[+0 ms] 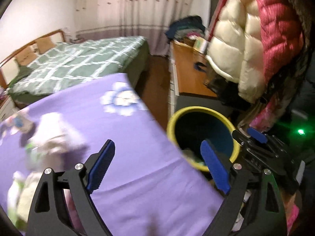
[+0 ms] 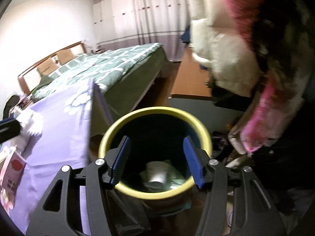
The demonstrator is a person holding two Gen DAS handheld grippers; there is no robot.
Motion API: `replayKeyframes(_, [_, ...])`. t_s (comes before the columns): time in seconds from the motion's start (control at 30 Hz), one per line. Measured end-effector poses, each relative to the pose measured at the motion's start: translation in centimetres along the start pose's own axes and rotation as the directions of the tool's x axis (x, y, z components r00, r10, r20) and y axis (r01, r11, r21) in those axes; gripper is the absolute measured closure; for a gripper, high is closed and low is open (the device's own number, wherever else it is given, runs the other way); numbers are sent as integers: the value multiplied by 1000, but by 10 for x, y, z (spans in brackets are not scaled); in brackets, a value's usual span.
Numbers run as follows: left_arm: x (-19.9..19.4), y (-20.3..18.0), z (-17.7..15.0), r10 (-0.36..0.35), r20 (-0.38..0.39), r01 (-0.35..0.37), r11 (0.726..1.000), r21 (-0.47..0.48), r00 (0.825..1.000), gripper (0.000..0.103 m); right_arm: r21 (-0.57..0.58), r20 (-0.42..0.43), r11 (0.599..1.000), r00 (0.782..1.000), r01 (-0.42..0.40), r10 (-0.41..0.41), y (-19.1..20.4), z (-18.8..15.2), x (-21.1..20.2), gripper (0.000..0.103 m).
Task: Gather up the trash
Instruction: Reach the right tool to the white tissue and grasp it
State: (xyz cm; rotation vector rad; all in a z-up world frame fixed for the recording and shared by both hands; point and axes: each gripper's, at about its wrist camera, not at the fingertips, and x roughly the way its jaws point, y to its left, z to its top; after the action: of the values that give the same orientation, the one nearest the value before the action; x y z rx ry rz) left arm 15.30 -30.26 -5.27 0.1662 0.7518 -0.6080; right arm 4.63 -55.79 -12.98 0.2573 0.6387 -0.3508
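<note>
Filling the far side of the room is a bed (image 1: pixel 78 63) under a green checked quilt, with pale curtains (image 1: pixel 126 9) behind it. Nearer lies a purple floral cloth (image 1: pixel 137 157) spread over the surface, and to its right a wooden desk (image 1: pixel 189 74) with puffy cream and red jackets (image 1: pixel 246 39) hanging above it. Between the purple surface and the jackets, on the floor, stands a trash bin (image 2: pixel 155 118) with a yellow rim and dark inside. At its bottom lie a white cup (image 2: pixel 157 172) and some pale wrappers.

On the purple cloth sits a blurred heap of white crumpled trash (image 1: pixel 53 135), and a pink printed packet (image 2: pixel 11 169) lies near the edge.

The left gripper (image 1: pixel 155 163) hangs over the cloth's corner beside the bin, jaws spread wide with nothing between them. The right gripper (image 2: pixel 157 163) points down into the bin's mouth, jaws partly apart and holding nothing.
</note>
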Motion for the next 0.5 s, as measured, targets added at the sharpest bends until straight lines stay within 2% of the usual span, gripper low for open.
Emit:
replayKeyframes(0.1, [-35, 39, -15, 73, 42, -71, 996, -49, 996, 14, -38, -5, 998, 999, -46, 46, 30, 1, 1, 49])
replayKeyframes(0.2, [-65, 78, -30, 167, 65, -161, 982, -97, 984, 13, -81, -14, 992, 995, -95, 94, 62, 1, 2, 48])
replayKeyframes(0.37, [-106, 151, -55, 298, 71, -279, 939, -203, 952, 12, -170, -37, 968, 983, -186, 182, 127, 5, 4, 48])
replayKeyframes(0.5, [-130, 197, -72, 356, 73, -324, 905, -274, 932, 12, -243, -47, 936, 967, -255, 251, 182, 12, 1, 48])
